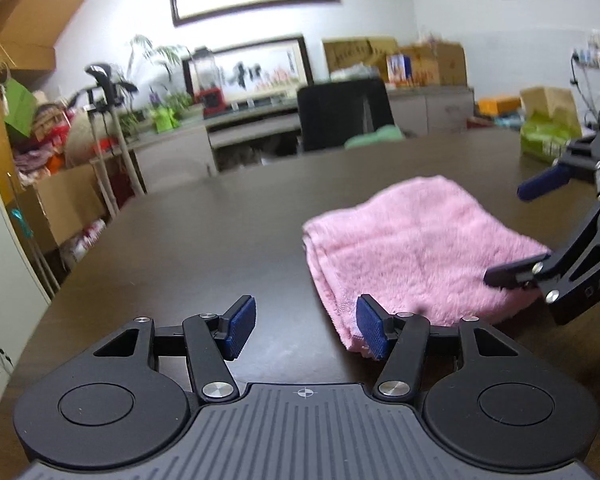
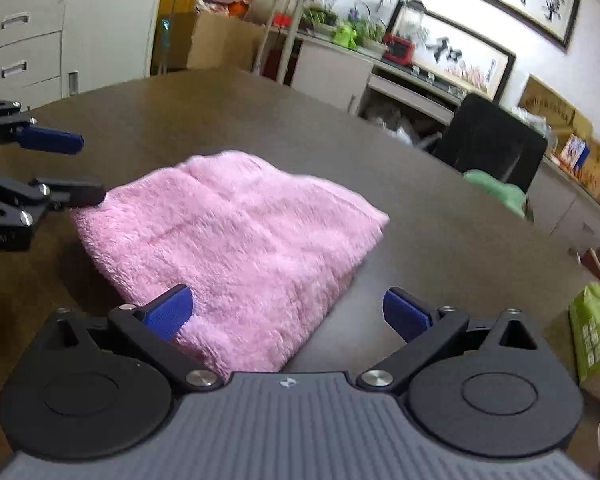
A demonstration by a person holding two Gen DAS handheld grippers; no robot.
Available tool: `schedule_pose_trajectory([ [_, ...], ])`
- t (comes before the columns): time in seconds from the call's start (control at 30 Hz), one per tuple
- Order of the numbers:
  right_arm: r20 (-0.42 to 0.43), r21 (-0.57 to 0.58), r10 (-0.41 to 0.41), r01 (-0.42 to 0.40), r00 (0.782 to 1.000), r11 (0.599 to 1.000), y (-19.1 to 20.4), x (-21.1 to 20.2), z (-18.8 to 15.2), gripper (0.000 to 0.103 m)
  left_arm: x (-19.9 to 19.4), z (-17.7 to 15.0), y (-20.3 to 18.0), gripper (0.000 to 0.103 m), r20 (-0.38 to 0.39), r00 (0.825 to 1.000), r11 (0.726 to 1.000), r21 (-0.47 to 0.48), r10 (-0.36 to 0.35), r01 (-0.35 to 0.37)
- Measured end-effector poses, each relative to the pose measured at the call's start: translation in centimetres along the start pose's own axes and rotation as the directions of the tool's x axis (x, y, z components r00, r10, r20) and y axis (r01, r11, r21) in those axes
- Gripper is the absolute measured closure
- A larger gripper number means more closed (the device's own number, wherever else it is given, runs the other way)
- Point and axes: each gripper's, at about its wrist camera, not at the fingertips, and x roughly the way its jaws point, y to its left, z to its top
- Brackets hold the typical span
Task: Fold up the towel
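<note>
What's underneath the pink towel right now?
The pink towel lies folded on the dark table; its stacked layers show along the left edge in the left wrist view. Whatever lies between or beneath those layers is covered.

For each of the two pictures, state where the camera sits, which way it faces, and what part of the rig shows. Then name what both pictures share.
Left wrist: sits on the left tongs, facing across the dark table; right tongs at right edge.
Right wrist: sits on the right tongs, facing over the towel; left tongs at left edge.
Shared: pink towel, black chair.
</note>
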Motion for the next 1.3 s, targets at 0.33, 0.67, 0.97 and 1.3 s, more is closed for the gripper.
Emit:
schedule_pose_trajectory([
  [0.33, 0.066, 0.084, -0.106, 0.1, 0.992, 0.991, -1.2, -0.4, 0.6, 0.001, 0.3, -0.2, 0.4, 0.045, -0.035, 0.999, 1.0, 0.002, 0.0, 0.001],
  [0.67, 0.044, 0.14, -0.18, 0.172, 0.983, 0.975, -1.1, -0.2, -0.8, 0.001, 0.2, -0.3, 0.5, 0.043, -0.041, 0.999, 0.999, -0.041, 0.007, -0.009],
  [0.97, 0.116, 0.356, -0.181, 0.129, 0.977, 0.925, -1.9, -4.4, -3.3, 0.001, -2.6, -0.8, 1.4, 0.039, -0.02, 1.0, 0.987, -0.162, 0.002, -0.005],
  [1.3, 0.052, 0.499, -0.169, 0.12, 0.984, 0.858, -1.3, -6.4, -7.9, 0.001, -5.8, -2.6, -1.5, 0.023, -0.034, 0.999, 0.991, -0.136, 0.0, -0.005],
])
